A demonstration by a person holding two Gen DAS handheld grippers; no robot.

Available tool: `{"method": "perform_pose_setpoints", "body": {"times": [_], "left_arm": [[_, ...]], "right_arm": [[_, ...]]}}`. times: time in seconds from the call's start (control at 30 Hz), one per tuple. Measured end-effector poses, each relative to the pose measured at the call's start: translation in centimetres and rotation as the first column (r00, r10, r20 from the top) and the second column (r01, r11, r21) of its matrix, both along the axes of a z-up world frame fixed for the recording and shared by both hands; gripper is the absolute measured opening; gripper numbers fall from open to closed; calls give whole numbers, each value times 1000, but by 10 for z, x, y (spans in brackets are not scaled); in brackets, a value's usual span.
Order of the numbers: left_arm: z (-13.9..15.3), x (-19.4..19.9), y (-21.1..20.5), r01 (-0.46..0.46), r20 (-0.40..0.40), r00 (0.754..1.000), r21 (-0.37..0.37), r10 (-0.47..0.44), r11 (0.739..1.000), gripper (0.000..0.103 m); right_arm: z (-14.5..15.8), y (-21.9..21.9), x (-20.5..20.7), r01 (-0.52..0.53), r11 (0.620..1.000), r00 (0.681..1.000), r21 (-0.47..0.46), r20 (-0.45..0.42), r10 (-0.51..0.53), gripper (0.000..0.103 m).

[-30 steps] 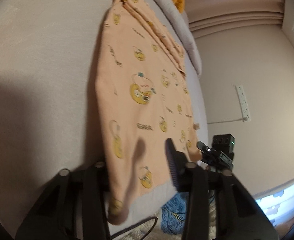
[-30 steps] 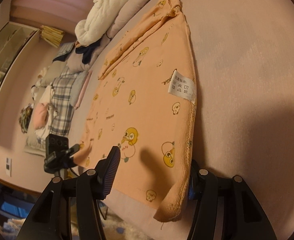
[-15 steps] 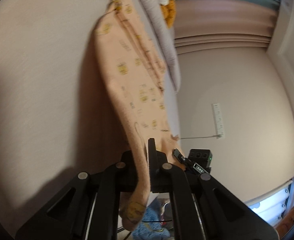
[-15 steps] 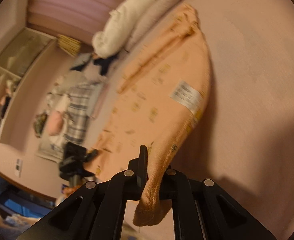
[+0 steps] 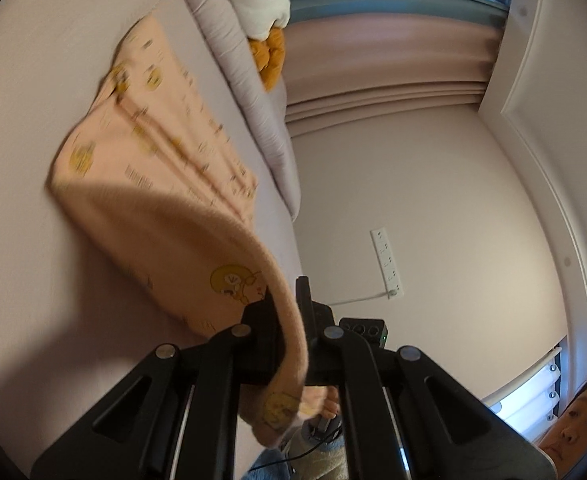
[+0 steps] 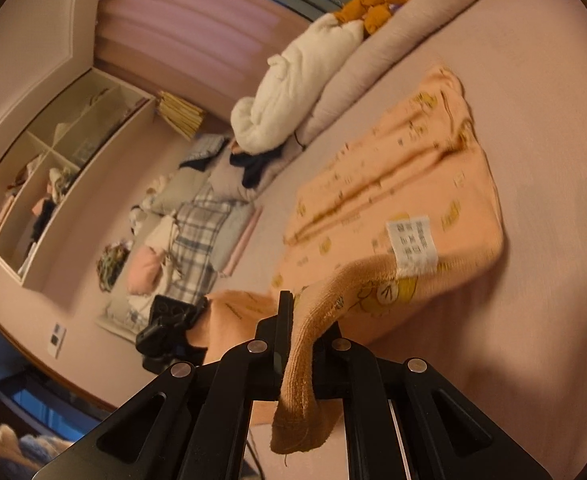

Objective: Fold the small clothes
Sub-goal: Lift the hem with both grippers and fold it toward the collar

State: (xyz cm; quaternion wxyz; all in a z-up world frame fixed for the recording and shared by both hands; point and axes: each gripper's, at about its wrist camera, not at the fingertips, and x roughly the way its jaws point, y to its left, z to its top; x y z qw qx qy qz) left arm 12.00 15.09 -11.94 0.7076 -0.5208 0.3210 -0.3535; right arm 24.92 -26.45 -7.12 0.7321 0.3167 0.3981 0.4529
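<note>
Left hand-held gripper (image 5: 293,320) clamped tight on one hem corner of the peach printed garment (image 5: 161,184), cloth arching up from the bed (image 5: 21,120) and spilling over the fingers toward 6 o'clock. Right hand-held gripper (image 6: 305,332) likewise pinched on the other hem corner, edge drooping below the jaws, white care label (image 6: 413,246) showing at 2 o'clock from the fingers. Far half of garment lying flat on the bed toward 12 o'clock, near half lifted clear. Grey bolster (image 6: 377,48) and white blanket (image 6: 297,96) beyond at 11 o'clock.
</note>
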Motion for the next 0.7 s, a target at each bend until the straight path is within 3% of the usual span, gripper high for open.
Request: {"method": "perform_pose_setpoints", "body": {"times": [0.33,0.57,0.7], "left_arm": [[24,80,24,-104,59,993,-35,106,994,3],[8,136,33,-132,0,991,14,132,991,3],[-5,159,40,-153,-49,987,46,155,987,3]], "right_arm": [[23,-4,73,138,989,990,43,29,-139,8],[19,11,127,177,984,984,33,-12,-177,8],[12,20,154,188,982,981,-28,-48,-190,8]]}}
